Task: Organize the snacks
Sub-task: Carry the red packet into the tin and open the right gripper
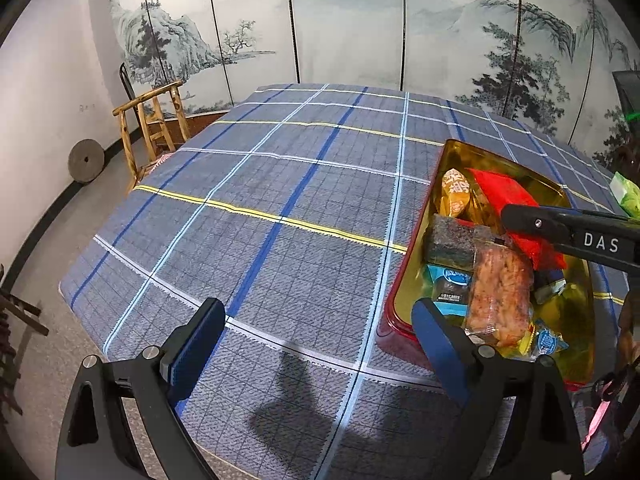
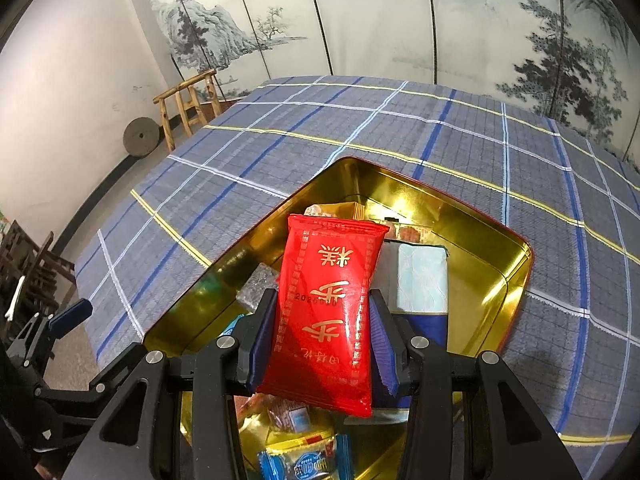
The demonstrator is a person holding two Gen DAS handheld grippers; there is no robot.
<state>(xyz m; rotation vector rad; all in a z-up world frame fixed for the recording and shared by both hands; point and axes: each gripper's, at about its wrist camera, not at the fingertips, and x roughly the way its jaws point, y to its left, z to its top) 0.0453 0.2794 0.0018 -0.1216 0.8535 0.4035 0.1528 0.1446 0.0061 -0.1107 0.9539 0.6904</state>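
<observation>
Left wrist camera: sits behind left gripper [image 1: 316, 344], looks forward and down over checked tabletop [image 1: 280, 184]; gold tin [image 1: 452, 152] ahead-right of gripper, close, cut by frame edge.

Right wrist camera: sits behind right gripper [image 2: 320, 332], looks forward and down directly into same tin [image 2: 516, 248], very near.

Shared: tin, tabletop, painted screen [image 1: 344, 28] and wooden chair [image 1: 160, 120] far ahead. Each view catches other gripper at side edge.

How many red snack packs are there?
1. The red pack is pinched in the right claw, held over the gold tin. More could hide under the other snacks.
</observation>
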